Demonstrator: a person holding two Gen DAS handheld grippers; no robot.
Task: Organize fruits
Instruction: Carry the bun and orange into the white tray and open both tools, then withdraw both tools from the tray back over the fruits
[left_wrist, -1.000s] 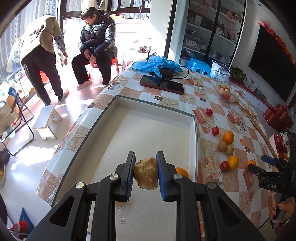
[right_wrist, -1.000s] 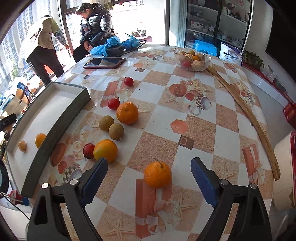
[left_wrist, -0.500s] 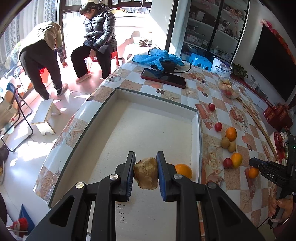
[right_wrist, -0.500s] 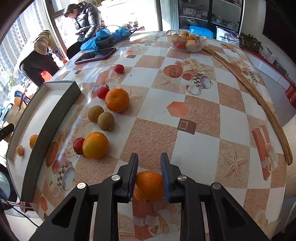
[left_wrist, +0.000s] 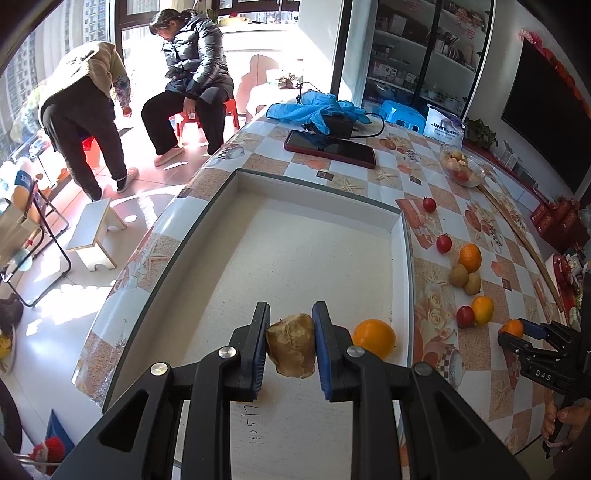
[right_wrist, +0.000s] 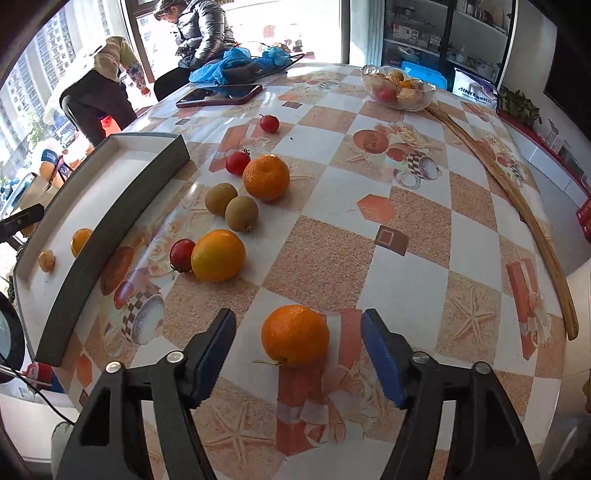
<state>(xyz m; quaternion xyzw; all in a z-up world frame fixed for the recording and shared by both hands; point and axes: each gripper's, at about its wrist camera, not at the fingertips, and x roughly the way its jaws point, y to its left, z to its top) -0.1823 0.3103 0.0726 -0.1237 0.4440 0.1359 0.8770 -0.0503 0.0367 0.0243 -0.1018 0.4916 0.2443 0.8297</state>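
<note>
Left claw (left_wrist: 290, 341) clamped on indistinct brown fruit (left_wrist: 291, 345); right claw (right_wrist: 298, 354) opening around tangerine (right_wrist: 294, 335).

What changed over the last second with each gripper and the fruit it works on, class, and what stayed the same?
The right gripper closed on the stemmed orange tangerine, then let go; its jaws are opening, the fruit lying between them on the patterned table. The left gripper stayed shut on the wrinkled brown fruit over the white tray. The other fruit kept their places.

We count five oranges (right_wrist: 294, 335), three small red fruits (right_wrist: 182, 255), two brown kiwis (right_wrist: 242, 213), one wrinkled brown fruit (left_wrist: 291, 350), one tray (left_wrist: 317, 192), one phone (left_wrist: 330, 148), and one glass bowl (right_wrist: 399, 88).
</note>
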